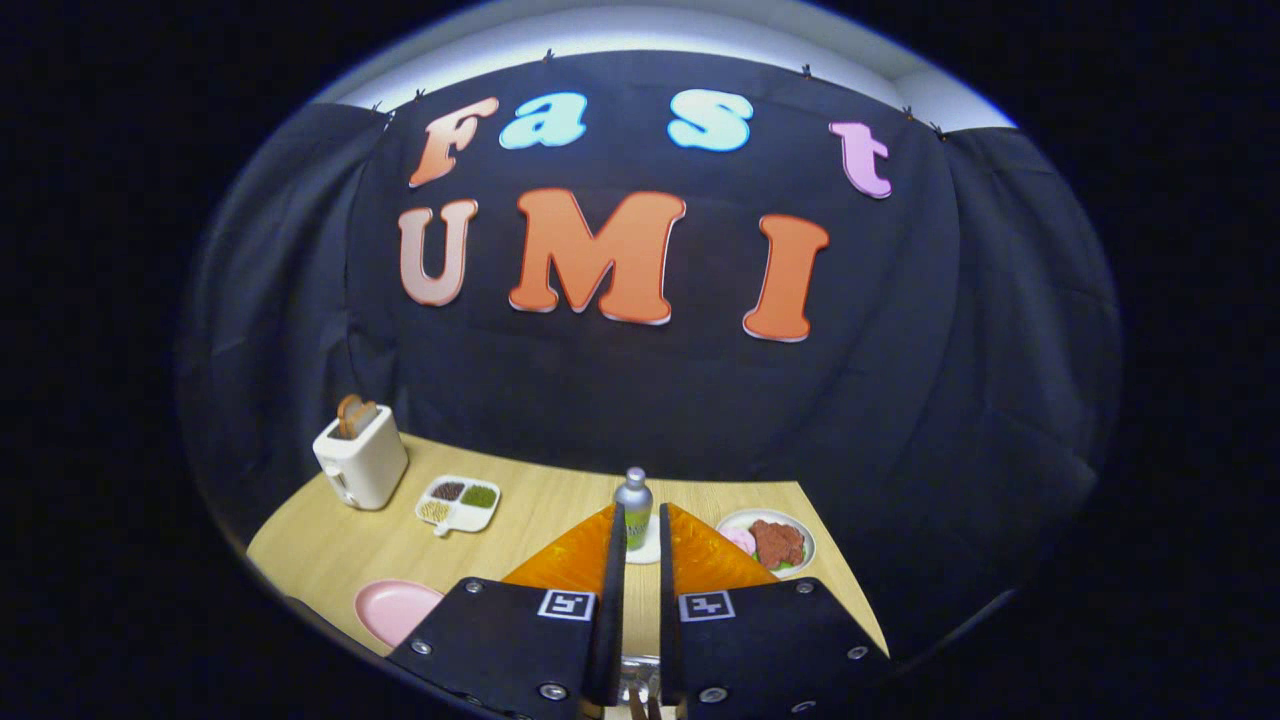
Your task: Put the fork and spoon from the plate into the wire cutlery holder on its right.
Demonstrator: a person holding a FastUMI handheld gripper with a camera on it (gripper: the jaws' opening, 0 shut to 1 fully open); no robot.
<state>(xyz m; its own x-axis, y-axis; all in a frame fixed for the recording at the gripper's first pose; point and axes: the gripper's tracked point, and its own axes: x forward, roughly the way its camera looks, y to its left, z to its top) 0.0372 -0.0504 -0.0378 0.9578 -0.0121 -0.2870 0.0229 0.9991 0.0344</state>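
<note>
My gripper (640, 540) has its fingers nearly together with a narrow gap; whether they clamp the metal piece (640, 692) low between them I cannot tell. A bottle (634, 506) stands just ahead. Pink plate (392, 608) lies left, at the table (540, 500) edge; food plate (768, 542) right; tray (459, 502) and toaster (360, 462) beyond.
</note>
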